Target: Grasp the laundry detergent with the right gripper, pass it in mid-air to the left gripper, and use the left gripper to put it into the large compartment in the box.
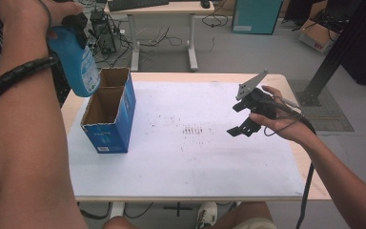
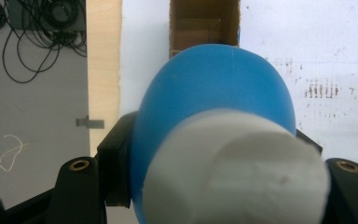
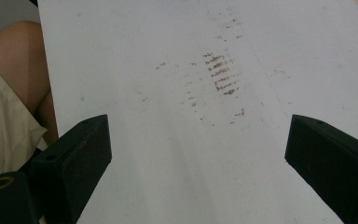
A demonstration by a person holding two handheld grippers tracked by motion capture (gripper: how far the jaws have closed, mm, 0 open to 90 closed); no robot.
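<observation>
A blue bottle (image 1: pixel 75 61) with a white cap (image 2: pixel 235 173) hangs upright above the left rim of an open blue cardboard box (image 1: pixel 108 125). My left gripper (image 1: pixel 67 32) is shut on the bottle's upper part. In the left gripper view the blue bottle (image 2: pixel 214 88) sits between the black jaws of the left gripper (image 2: pixel 212 150), with the box opening (image 2: pixel 204 25) beyond it. My right gripper (image 1: pixel 237 119) hovers open over the right side of the table. The right gripper (image 3: pixel 200 154) holds nothing; below it lies the white sheet.
A white sheet (image 1: pixel 186 162) with brown scuff marks (image 3: pixel 221 74) covers most of the wooden table (image 1: pixel 190 76). The box has two compartments, both empty as far as I can see. Another desk (image 1: pixel 159 9) and cables stand on the floor beyond.
</observation>
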